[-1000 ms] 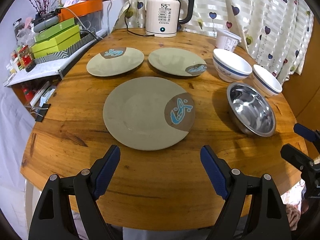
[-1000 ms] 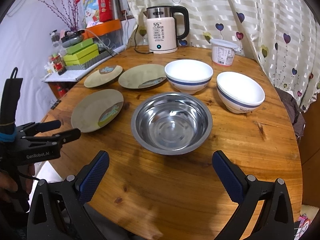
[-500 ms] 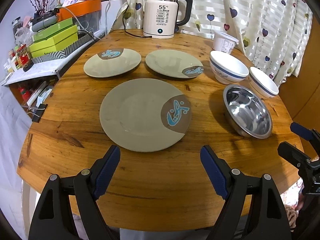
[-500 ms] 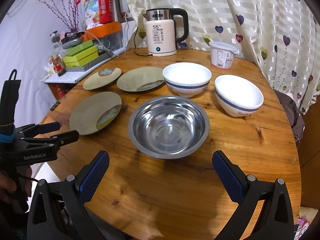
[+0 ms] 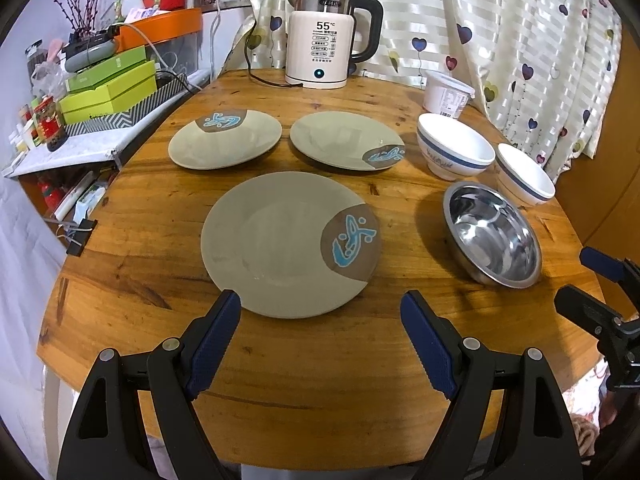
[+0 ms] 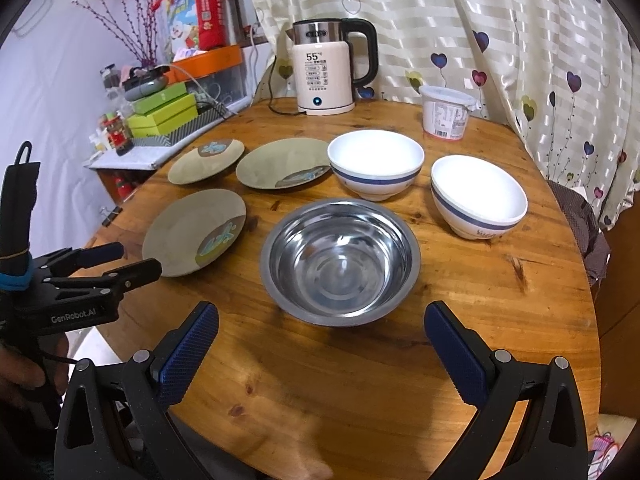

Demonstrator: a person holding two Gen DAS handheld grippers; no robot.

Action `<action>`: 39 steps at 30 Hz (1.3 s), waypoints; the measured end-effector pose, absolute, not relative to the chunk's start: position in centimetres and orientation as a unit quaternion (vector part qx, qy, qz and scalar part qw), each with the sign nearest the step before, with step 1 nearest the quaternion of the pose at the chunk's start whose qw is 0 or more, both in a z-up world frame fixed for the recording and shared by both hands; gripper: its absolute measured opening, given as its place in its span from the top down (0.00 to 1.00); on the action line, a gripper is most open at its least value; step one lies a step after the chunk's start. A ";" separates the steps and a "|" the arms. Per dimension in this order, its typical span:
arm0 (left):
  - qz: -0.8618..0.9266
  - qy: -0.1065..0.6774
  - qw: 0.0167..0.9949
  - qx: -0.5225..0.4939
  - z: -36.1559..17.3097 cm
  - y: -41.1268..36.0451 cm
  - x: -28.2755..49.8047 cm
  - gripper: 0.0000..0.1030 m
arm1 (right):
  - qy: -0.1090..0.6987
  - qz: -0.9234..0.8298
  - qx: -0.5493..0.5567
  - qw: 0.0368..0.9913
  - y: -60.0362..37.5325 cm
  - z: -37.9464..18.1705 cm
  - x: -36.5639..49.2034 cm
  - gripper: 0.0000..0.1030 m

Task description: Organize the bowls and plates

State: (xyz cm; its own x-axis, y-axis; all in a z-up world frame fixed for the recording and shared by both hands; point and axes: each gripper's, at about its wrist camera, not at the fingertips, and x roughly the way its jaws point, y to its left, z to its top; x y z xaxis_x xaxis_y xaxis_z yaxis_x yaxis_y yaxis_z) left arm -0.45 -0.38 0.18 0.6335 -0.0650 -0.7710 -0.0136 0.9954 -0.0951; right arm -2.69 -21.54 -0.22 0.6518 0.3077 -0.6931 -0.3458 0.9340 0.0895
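Note:
Three green-grey plates with blue fish marks lie on the round wooden table (image 5: 304, 392): a large near plate (image 5: 280, 244), a far left plate (image 5: 224, 144) and a far middle plate (image 5: 344, 140). A steel bowl (image 6: 340, 260) sits in front of two white blue-banded bowls, one behind it (image 6: 376, 168) and one to the right (image 6: 478, 196). My left gripper (image 5: 320, 332) is open and empty, just short of the large plate's near rim. My right gripper (image 6: 320, 344) is open and empty, just short of the steel bowl.
A cream electric kettle (image 5: 328, 40) with its cord stands at the table's back. A white lidded tub (image 6: 446, 112) stands at the back right. A side shelf with green boxes (image 5: 108, 88) lies to the left. A heart-patterned curtain (image 6: 520, 40) hangs behind.
Both grippers have pulled back and risen slightly, so the plates and bowls sit a little farther off. Both stay open. Nothing on the table has moved.

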 end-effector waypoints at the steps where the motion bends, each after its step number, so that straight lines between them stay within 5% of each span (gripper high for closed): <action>1: -0.015 0.428 0.902 -0.047 0.2 -0.3 -0.4 0.20 | 0.376 0.180 -0.025 0.909 -21.5 -0.1 -2.7 0.00; 28: 0.001 0.407 0.906 -0.120 1.6 6.1 2.5 0.20 | 0.366 0.245 -0.061 0.896 -15.1 3.6 2.6 0.00; 39: 0.044 0.404 0.901 -0.150 1.0 11.3 5.8 0.20 | 0.379 0.294 -0.080 0.874 -9.4 4.5 8.6 0.07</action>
State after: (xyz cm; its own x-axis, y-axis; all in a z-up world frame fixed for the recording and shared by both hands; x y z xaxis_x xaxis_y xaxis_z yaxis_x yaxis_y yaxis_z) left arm 5.84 11.26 0.97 0.6702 -0.0417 -0.7410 -0.1999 0.9514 -0.2343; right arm 8.56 -9.40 4.52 0.5392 0.4528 -0.7101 -0.5742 0.8144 0.0833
